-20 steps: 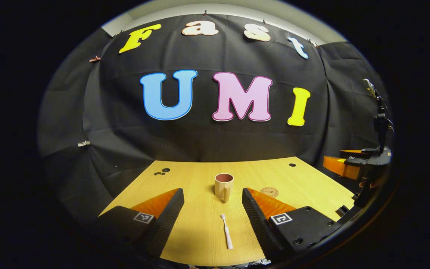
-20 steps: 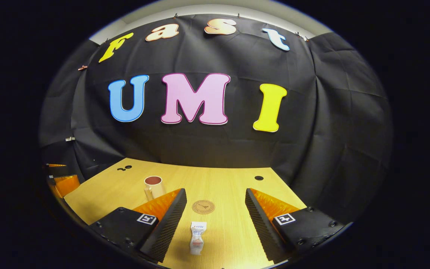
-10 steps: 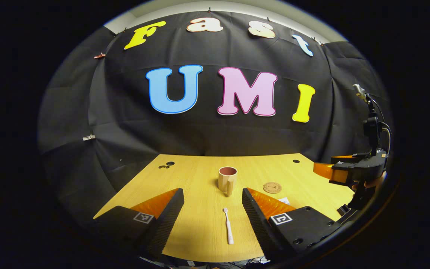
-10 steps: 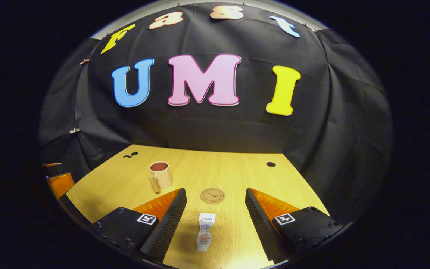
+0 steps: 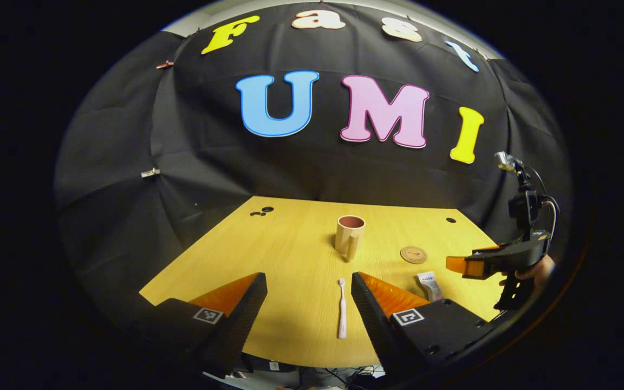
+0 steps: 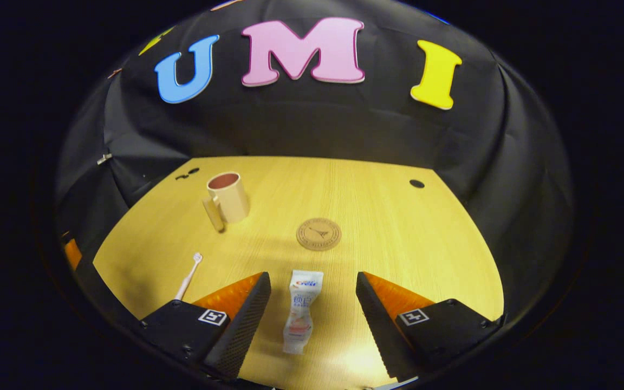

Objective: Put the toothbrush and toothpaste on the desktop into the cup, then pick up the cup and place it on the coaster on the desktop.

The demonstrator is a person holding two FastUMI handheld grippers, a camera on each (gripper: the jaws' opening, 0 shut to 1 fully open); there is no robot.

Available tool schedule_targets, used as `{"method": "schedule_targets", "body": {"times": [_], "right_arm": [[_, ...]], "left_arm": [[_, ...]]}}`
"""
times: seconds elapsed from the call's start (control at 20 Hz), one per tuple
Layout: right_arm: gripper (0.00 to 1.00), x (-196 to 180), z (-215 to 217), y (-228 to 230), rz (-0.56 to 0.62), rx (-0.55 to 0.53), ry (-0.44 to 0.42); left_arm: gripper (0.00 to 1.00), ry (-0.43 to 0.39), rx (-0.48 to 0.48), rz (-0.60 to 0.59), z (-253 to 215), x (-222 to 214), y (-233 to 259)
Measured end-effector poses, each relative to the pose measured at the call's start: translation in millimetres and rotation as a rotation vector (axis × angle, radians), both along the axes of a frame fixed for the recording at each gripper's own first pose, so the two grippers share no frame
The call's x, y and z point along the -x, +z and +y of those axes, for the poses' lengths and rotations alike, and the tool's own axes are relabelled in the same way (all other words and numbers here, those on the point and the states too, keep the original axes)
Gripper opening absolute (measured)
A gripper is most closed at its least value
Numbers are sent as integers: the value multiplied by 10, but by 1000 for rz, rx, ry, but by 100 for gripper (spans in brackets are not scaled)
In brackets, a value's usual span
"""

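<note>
A pale toothbrush lies on the wooden desktop, head pointing away, between the spread fingers of my left gripper, which hangs open above it. A beige cup with a handle stands upright farther back. In the right gripper view, a white toothpaste tube lies flat between the fingers of my open right gripper. The round brown coaster lies just beyond the tube, and the cup and toothbrush sit to the left. The right gripper also shows at the right, above the tube.
Small dark holes mark the desktop's far left corner, and another sits at the far right. Black cloth walls close in the back and sides. A hand holds the right gripper at the desk's right edge.
Both grippers have risen and tilted downward, so the desktop shows more from above. The right gripper has moved in over the toothpaste. The cup, toothbrush, tube and coaster have not moved.
</note>
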State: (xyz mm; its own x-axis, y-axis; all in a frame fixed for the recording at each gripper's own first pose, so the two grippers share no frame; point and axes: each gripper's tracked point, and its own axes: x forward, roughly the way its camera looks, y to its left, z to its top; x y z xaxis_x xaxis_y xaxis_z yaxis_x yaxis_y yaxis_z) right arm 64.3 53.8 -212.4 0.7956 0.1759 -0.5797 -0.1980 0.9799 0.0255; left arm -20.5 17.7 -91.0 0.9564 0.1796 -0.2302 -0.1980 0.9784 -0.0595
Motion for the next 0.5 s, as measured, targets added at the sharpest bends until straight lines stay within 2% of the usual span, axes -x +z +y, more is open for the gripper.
{"method": "schedule_targets", "body": {"times": [0.3, 0.5], "right_arm": [[98, -56, 20, -635, 160, 64, 48], [98, -83, 43, -886, 236, 76, 62]], "left_arm": [[98, 45, 41, 50, -104, -131, -137], [98, 58, 28, 74, -161, -204, -182]]}}
